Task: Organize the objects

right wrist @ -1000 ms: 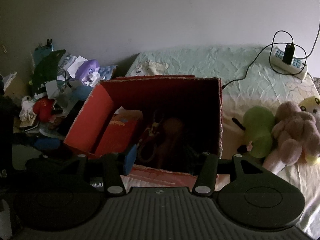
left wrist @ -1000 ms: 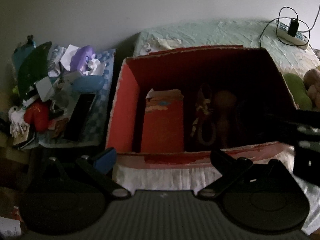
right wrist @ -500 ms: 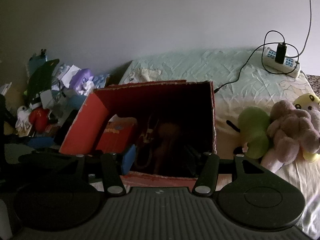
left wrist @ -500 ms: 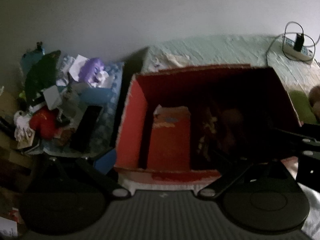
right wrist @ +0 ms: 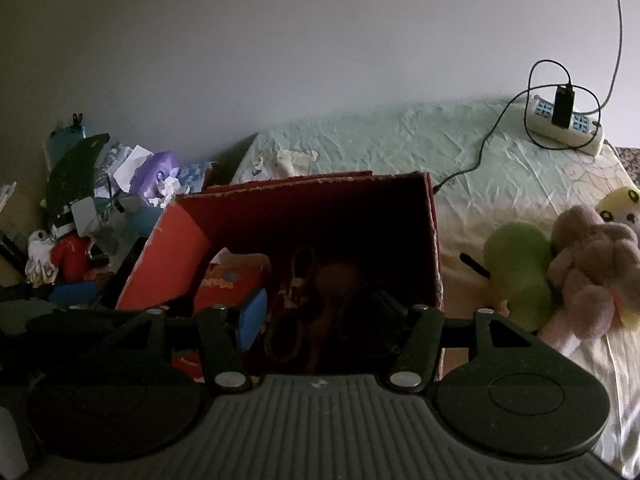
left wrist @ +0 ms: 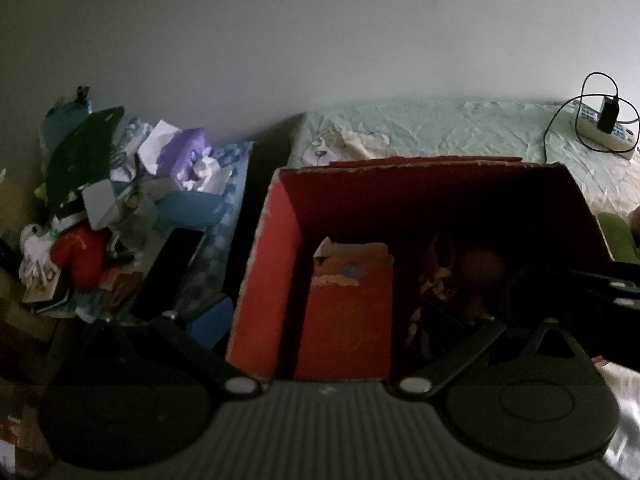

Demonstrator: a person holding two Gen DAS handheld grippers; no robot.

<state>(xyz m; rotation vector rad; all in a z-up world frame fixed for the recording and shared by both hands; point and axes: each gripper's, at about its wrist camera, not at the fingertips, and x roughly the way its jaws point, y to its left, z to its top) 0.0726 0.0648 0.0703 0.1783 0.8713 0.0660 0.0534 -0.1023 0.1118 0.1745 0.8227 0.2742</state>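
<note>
Our left tongs (left wrist: 326, 320) hang spread wide and empty over the near edge of the red cardboard box (left wrist: 276, 264), one blue pad (left wrist: 212, 326) outside its left wall, the other finger lost in the box's dark interior. Our right tongs (right wrist: 332, 316) are likewise parted and carry nothing, poised at the box's front rim. Inside the box we make out a red packet (left wrist: 352, 304) standing against the left side and a brownish, strappy object (right wrist: 304, 300) beside it; the gloom keeps us from naming it.

The box sits on a bed (right wrist: 380, 144) covered in a pale green sheet. To its right lie the soft toys yet to be sorted, in our judgement: a green plush (right wrist: 516, 268) touching a pink one (right wrist: 592, 264), with a yellow one (right wrist: 622, 208) behind. To the left, a heap of clutter (left wrist: 120, 208) spills beside the bed. A power strip (right wrist: 564, 124) with a plugged charger and a trailing cable (right wrist: 480, 156) rests near the wall.

What worries us: the two tongs crowd the same opening and could knock each other or snag the worn cardboard rim, tipping the light box on the soft mattress. The dim light could hide a mis-grip inside. A reach toward the plush might also catch the cable that runs close behind the box.
</note>
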